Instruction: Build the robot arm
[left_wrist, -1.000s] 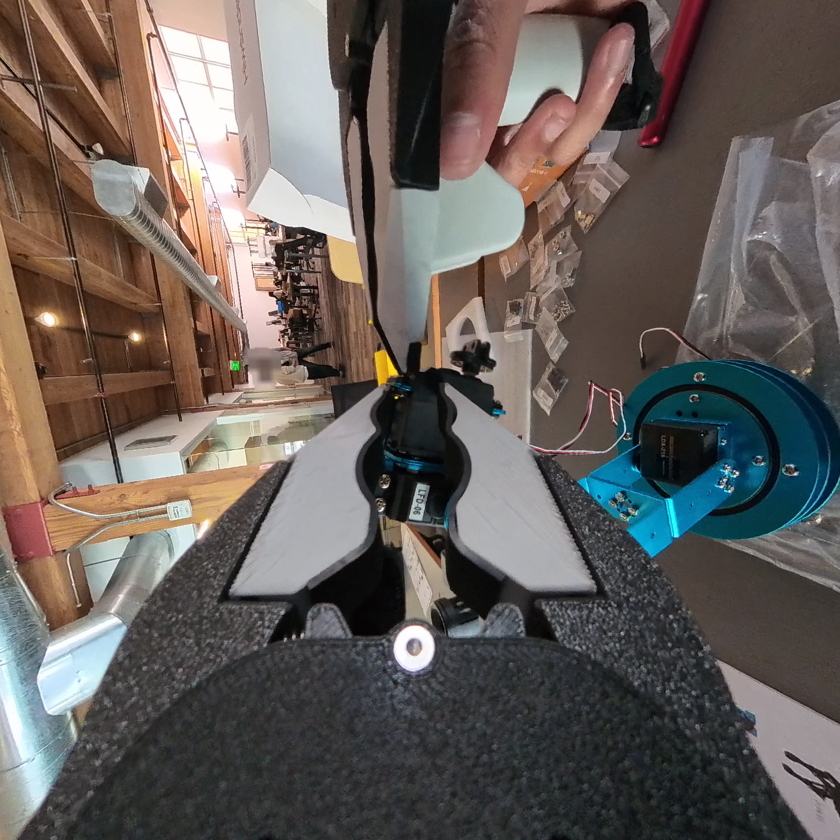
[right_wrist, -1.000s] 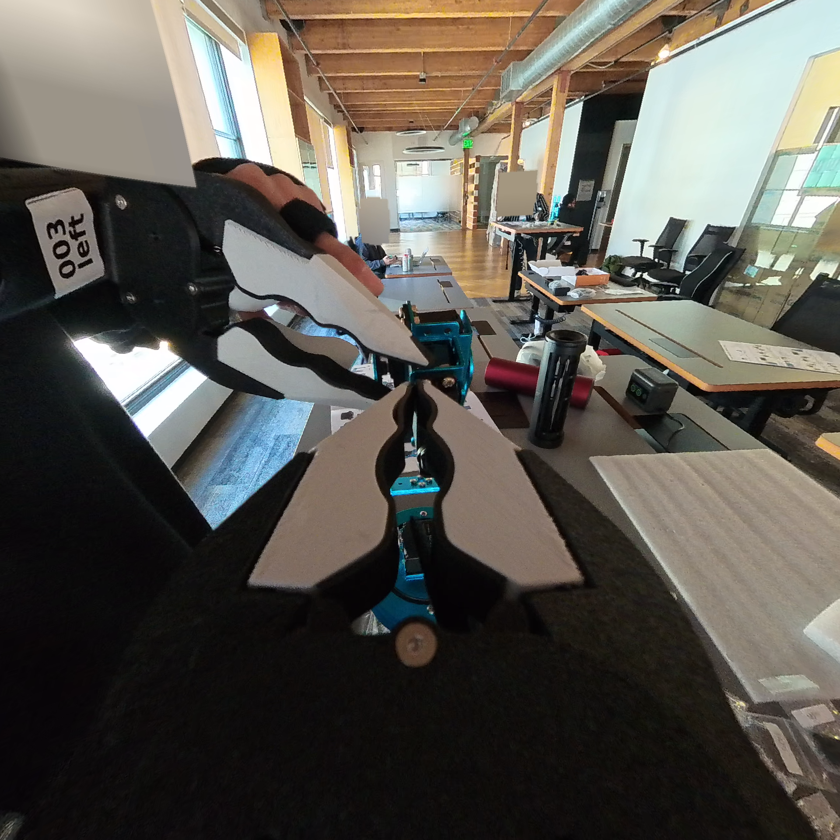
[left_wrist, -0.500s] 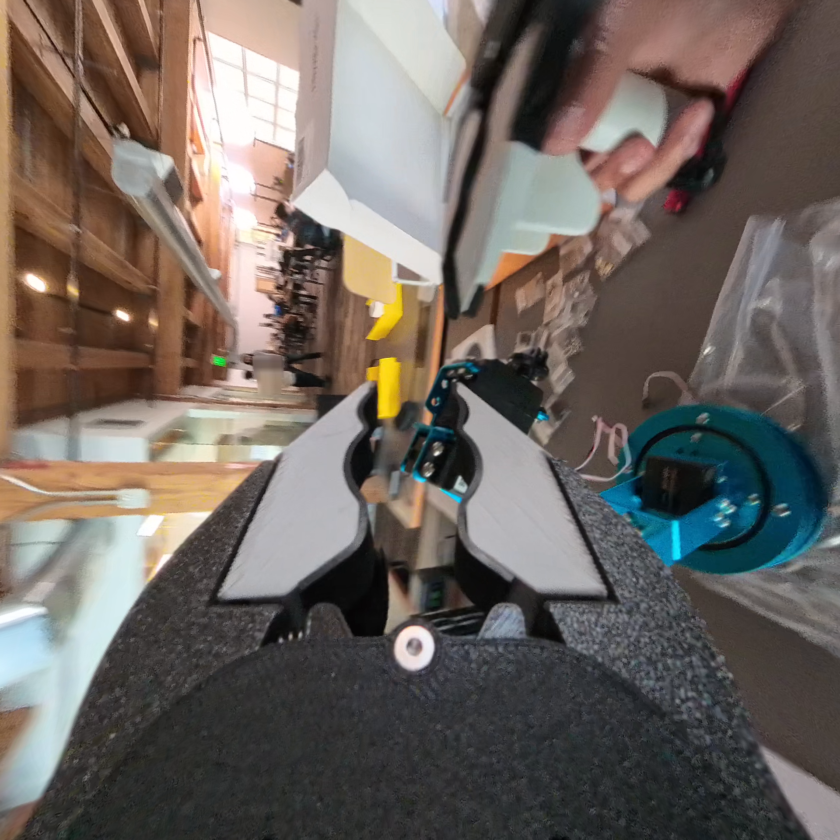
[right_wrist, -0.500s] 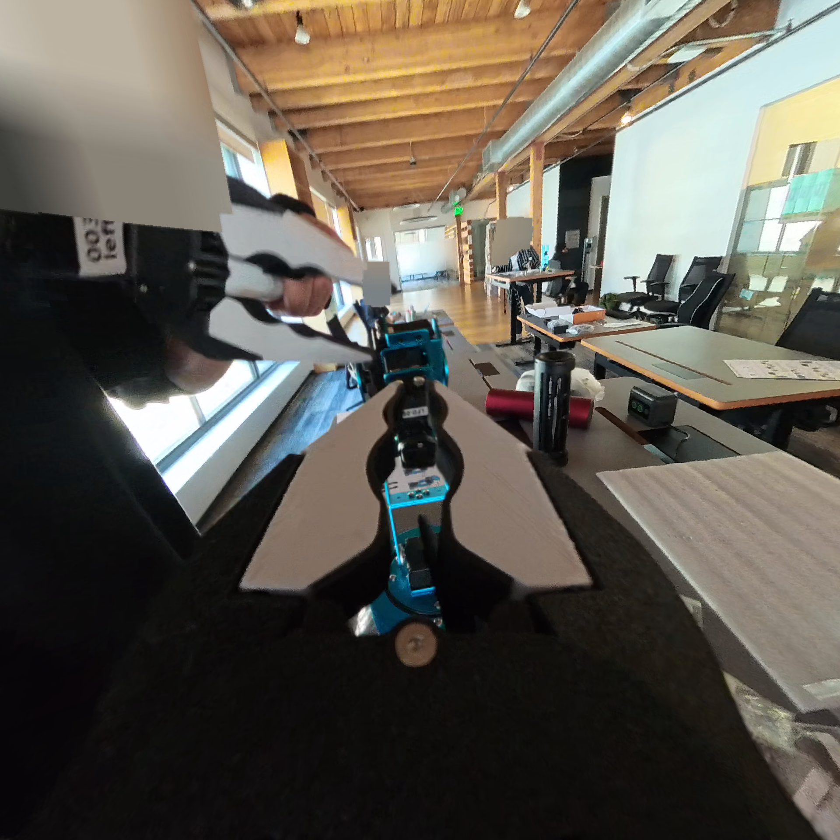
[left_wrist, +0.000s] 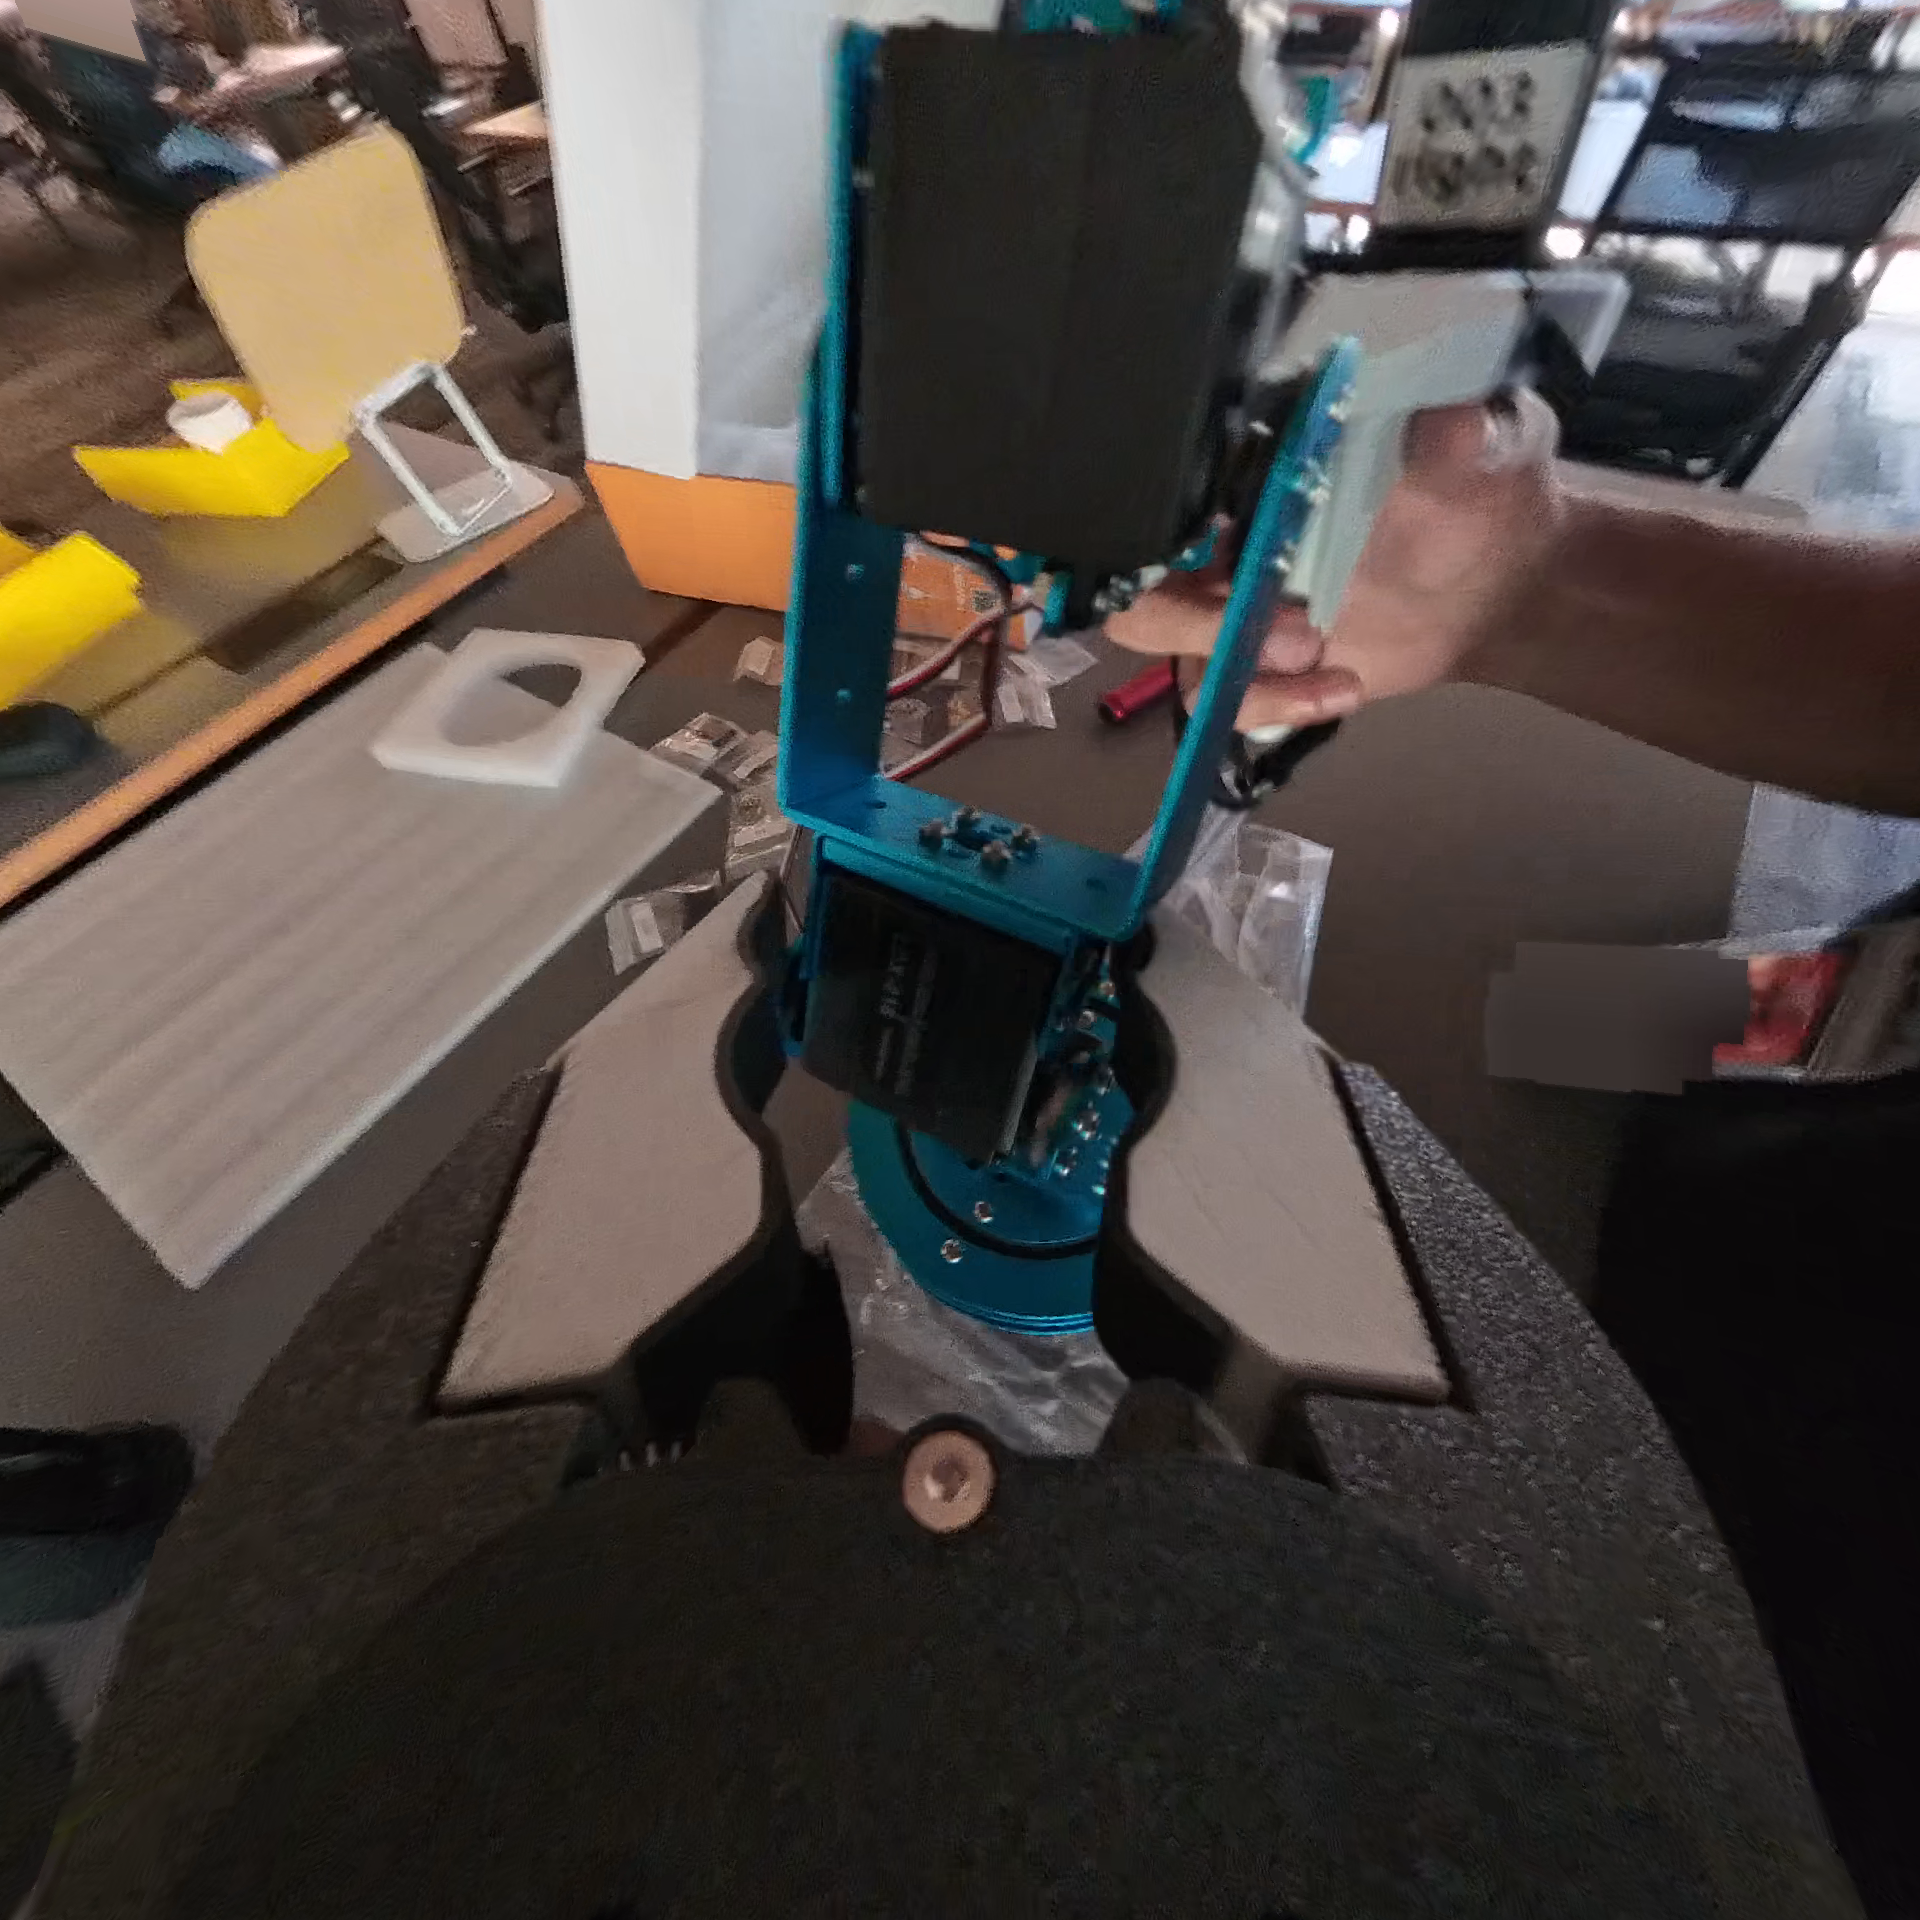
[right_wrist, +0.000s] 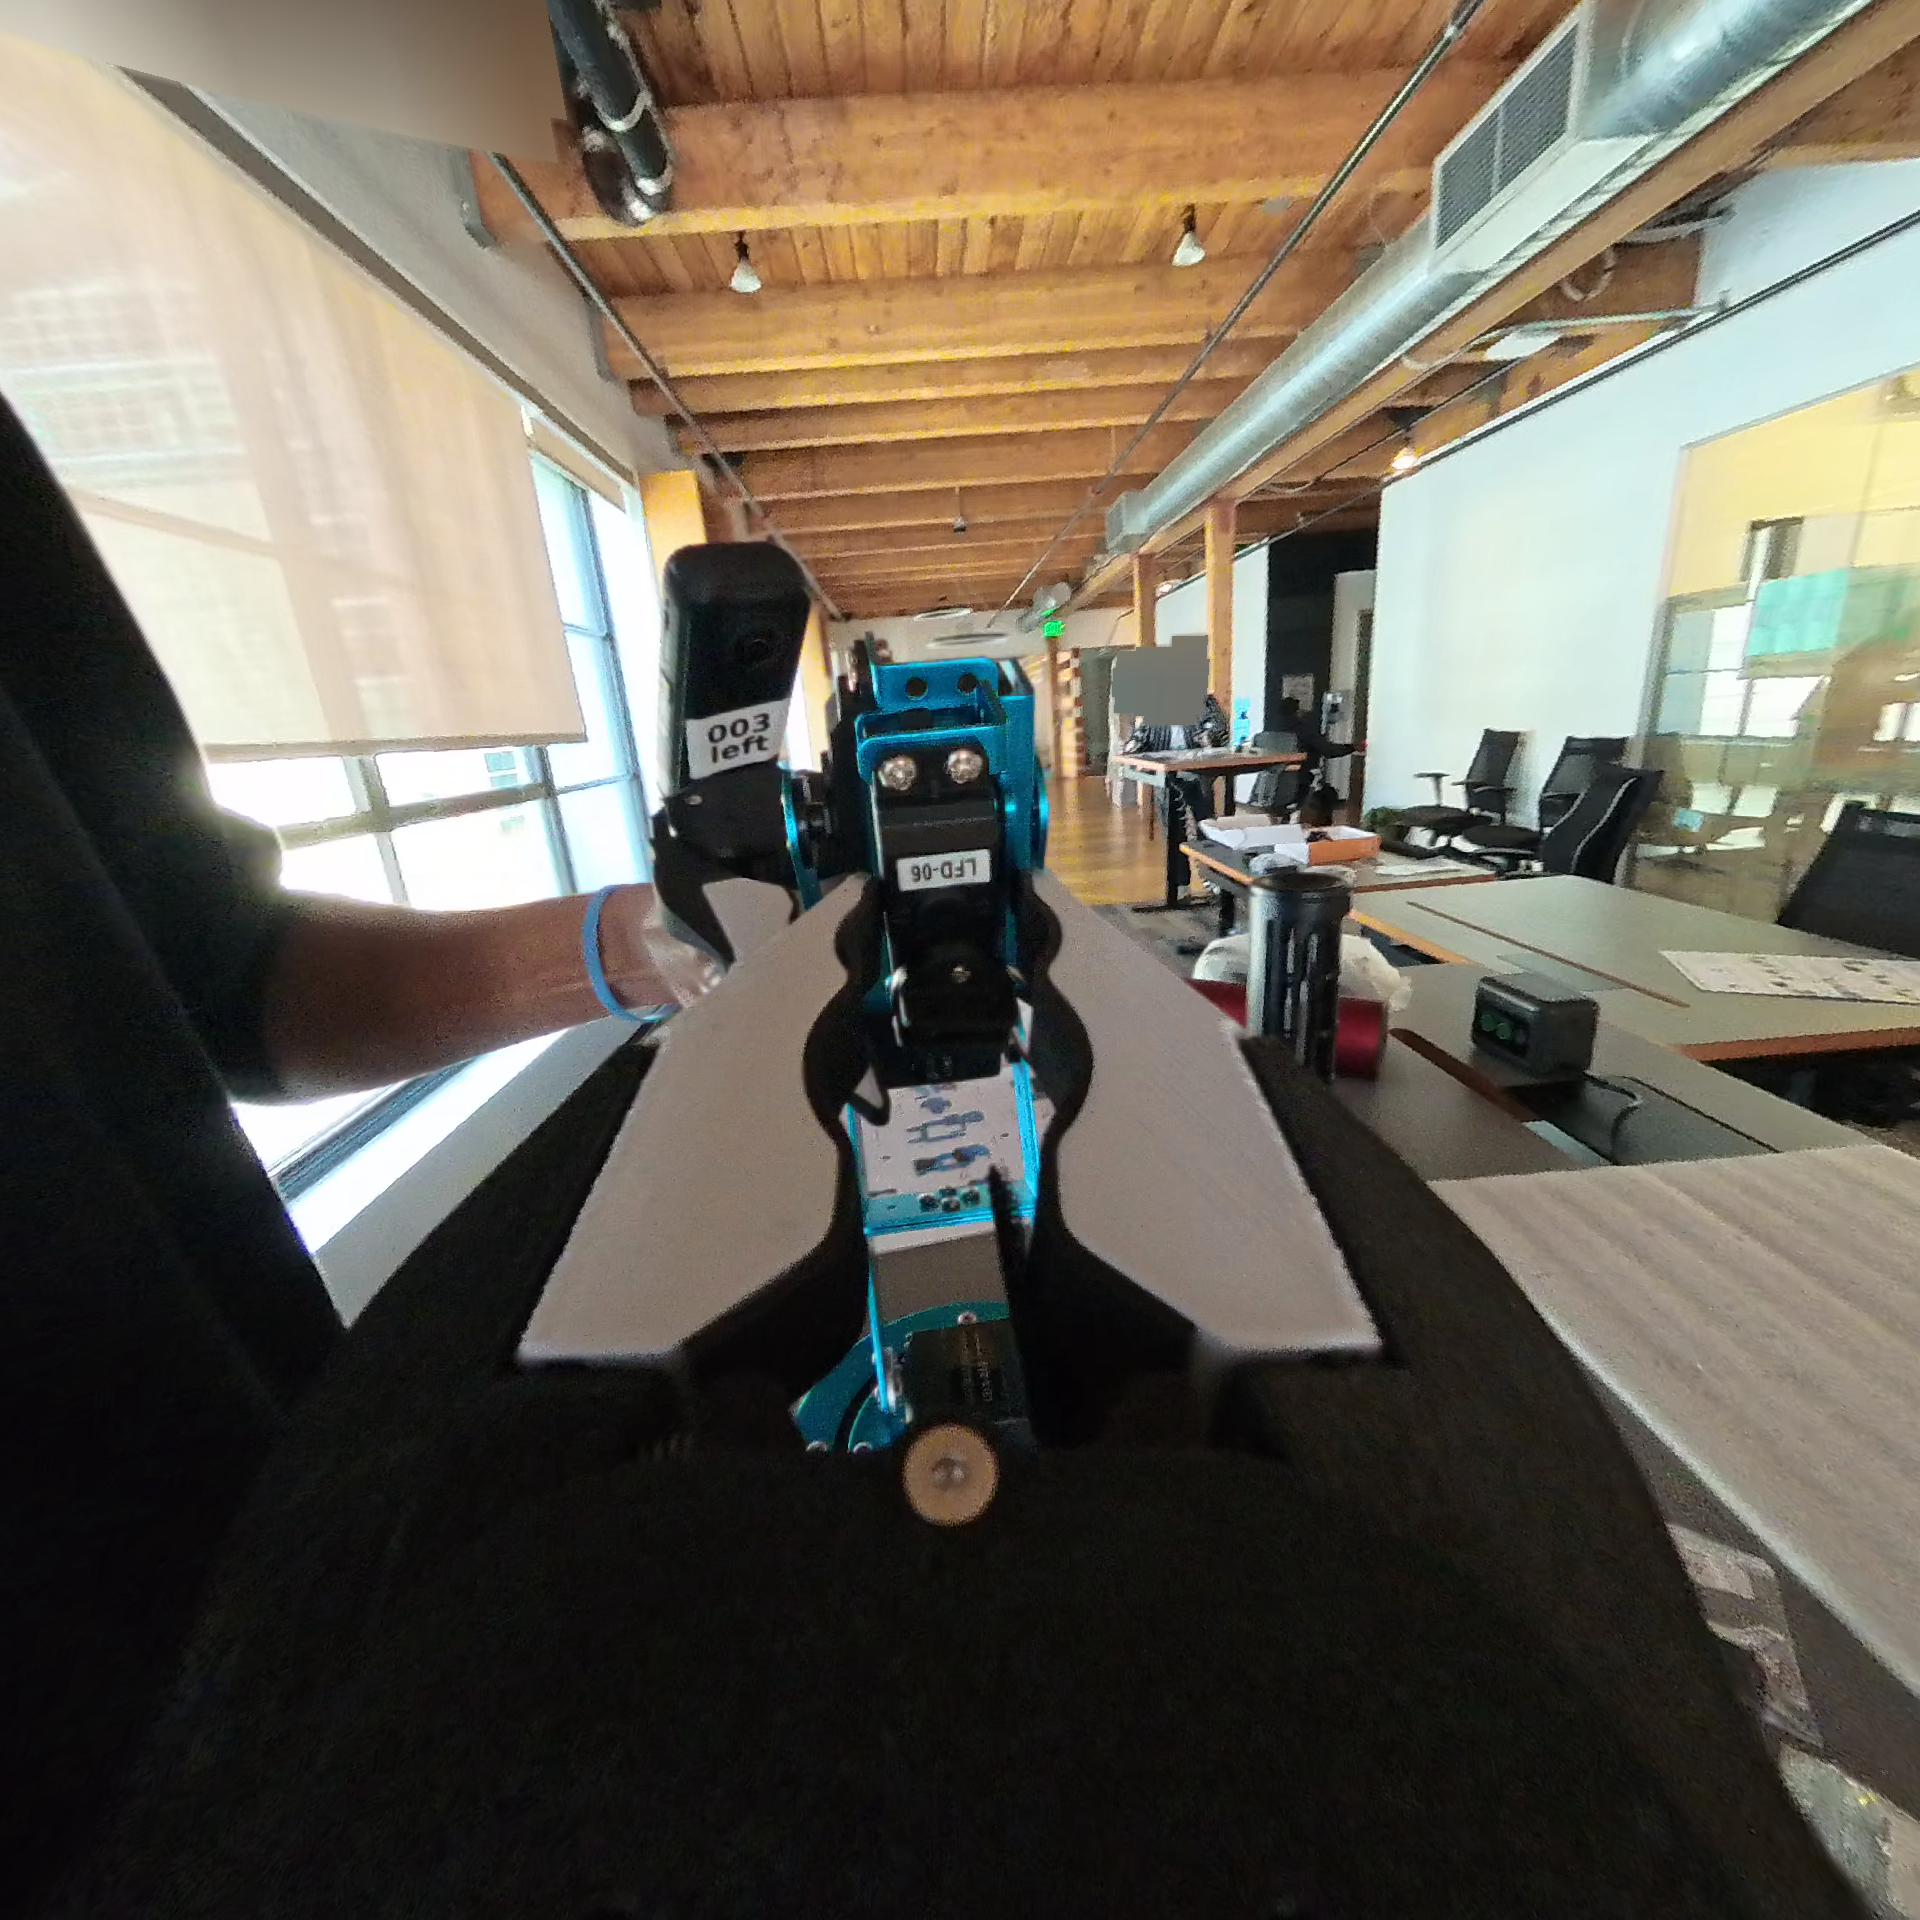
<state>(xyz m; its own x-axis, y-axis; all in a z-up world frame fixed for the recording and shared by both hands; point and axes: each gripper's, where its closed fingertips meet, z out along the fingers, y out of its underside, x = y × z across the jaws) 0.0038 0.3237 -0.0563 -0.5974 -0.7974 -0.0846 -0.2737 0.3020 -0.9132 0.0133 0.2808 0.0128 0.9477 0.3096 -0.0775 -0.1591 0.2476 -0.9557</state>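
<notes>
- Now the left gripper (left_wrist: 951, 997) has swung upright over the table (left_wrist: 1455, 831); its fingers stand apart around the blue robot arm (left_wrist: 935, 1029).
- Right gripper (right_wrist: 940, 997) pinches the blue robot arm's black motor block (right_wrist: 940, 935), near the far black tube (right_wrist: 1294, 956).

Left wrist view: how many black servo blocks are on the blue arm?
2. One servo block sits high in the blue arm; the other is lower, between the fingers of the left gripper. More may be hidden.
</notes>
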